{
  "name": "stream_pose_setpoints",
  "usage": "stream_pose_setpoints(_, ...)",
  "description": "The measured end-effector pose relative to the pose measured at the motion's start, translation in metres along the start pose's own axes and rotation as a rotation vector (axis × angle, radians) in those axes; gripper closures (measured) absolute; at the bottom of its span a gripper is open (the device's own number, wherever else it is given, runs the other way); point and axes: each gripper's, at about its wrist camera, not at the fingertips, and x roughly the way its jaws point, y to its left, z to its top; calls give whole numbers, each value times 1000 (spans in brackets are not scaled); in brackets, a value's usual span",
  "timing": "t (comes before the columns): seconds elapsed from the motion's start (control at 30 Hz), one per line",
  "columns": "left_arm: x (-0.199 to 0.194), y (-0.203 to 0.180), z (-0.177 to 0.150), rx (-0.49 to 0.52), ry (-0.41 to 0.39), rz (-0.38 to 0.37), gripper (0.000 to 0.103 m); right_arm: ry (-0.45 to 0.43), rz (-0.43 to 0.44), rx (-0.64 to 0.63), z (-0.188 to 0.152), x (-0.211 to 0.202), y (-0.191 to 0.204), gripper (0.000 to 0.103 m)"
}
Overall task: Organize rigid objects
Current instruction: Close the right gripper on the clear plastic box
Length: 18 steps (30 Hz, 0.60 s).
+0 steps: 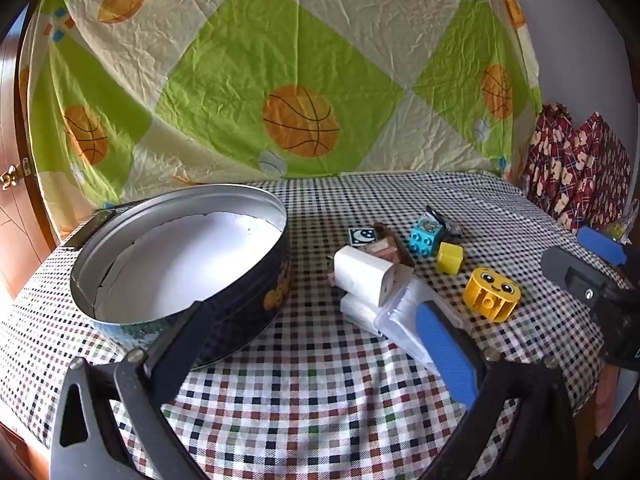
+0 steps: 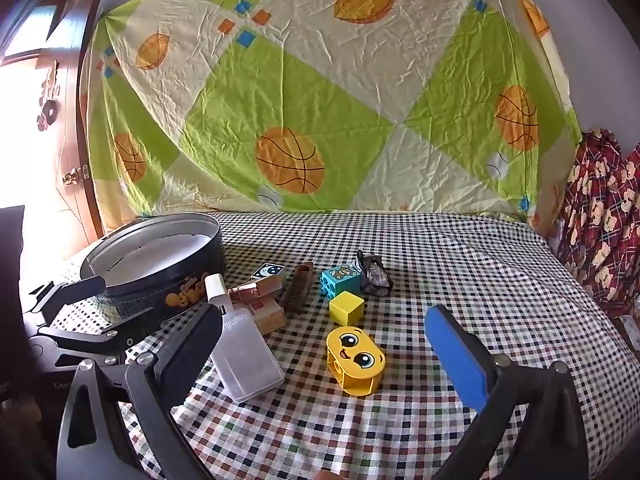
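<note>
A sports-print sheet (image 2: 320, 100) hangs behind a bench (image 2: 440, 272) under checked cloth. At the bench's left sits a round tin (image 1: 256, 304), lidless, lined with white paper and empty. To its right lies a loose cluster of small things, all still outside the tin: a clear plastic case (image 2: 244, 356), a white charger (image 1: 364, 276) resting on it, a brown comb (image 2: 298, 286), a small card with a moon (image 1: 362, 236), a yellow smiley block (image 2: 356, 360), a blue brick (image 2: 340, 280), a yellow cube (image 2: 346, 308) and a dark crumpled wrapper (image 2: 374, 272).

The left gripper (image 1: 320, 340) hovers near the tin and the case, fingers spread wide, holding nothing. The right gripper (image 2: 328, 364) also stands wide open and empty, with the smiley block lying between its fingers but untouched.

Sorting seems not yet begun. A good first move is likely the smiley block: lower the right fingers to straddle its flat sides, close squarely, lift clear, then carry it over the tin's rim. The left could steady the tin. The cluster is crowded, so picking outer pieces first should avoid knocking neighbours.
</note>
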Motion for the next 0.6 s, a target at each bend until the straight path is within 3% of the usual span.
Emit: stream_pose_setpoints(0.6, 17, 23, -11, -4, 1, 94, 0, 65, 96, -67, -11, 32, 24, 1)
